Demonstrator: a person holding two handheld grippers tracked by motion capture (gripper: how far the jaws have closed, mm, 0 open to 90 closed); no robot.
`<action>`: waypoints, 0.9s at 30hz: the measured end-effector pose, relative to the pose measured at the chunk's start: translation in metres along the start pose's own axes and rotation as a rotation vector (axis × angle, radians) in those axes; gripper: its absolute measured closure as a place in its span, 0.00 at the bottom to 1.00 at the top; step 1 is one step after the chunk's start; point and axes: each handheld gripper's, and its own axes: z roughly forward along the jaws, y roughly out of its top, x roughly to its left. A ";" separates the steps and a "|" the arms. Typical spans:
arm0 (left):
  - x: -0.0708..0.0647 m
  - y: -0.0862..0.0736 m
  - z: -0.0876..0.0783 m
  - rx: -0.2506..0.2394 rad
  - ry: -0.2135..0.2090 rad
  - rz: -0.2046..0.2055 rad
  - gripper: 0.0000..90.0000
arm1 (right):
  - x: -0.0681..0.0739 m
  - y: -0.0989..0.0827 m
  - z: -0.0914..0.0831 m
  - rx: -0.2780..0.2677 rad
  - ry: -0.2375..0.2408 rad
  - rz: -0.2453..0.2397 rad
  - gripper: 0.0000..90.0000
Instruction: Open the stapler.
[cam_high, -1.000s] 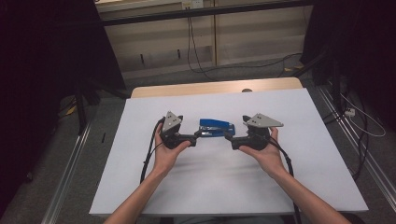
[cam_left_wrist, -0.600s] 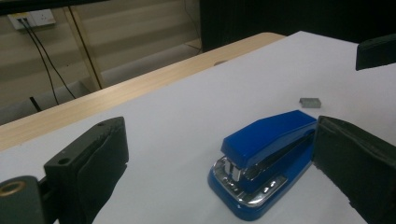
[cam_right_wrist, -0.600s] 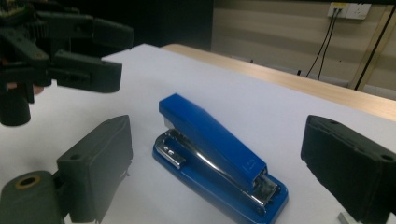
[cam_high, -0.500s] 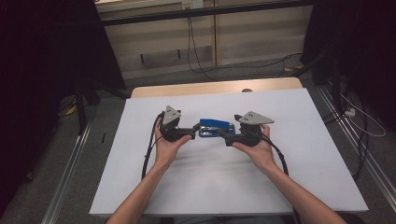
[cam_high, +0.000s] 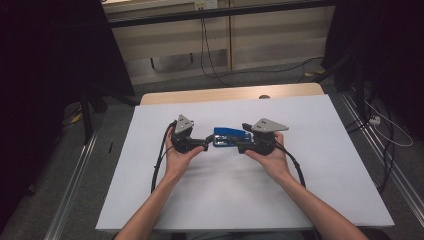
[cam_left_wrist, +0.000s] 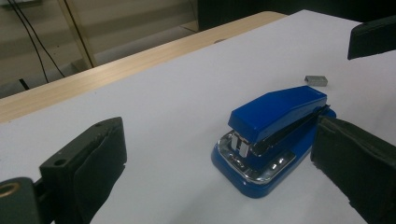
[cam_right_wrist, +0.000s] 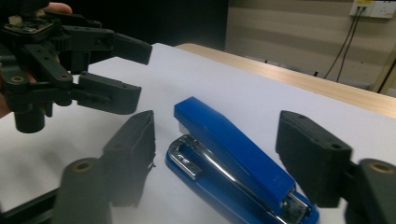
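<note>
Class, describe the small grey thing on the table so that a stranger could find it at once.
Start at the white table, then find the blue stapler at its middle. Just beyond the stapler's back end lies a block of staples: small, grey and metallic, apart from the stapler.

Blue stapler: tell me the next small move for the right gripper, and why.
Probably close the right gripper the rest of the way. Its jaws have just been closing and straddle the rear of the blue stapler, with a gap on each side. The left gripper stands open at the stapler's front end.
</note>
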 end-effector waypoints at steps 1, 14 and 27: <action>0.000 0.000 0.000 0.000 0.000 -0.001 0.04 | 0.000 0.000 0.000 -0.001 0.004 -0.002 0.39; 0.002 -0.002 0.000 0.004 -0.003 0.001 0.05 | 0.008 -0.002 0.010 0.004 0.066 -0.023 0.75; 0.003 -0.003 -0.002 -0.016 -0.010 -0.031 0.12 | 0.010 -0.002 0.017 0.037 0.096 -0.025 1.00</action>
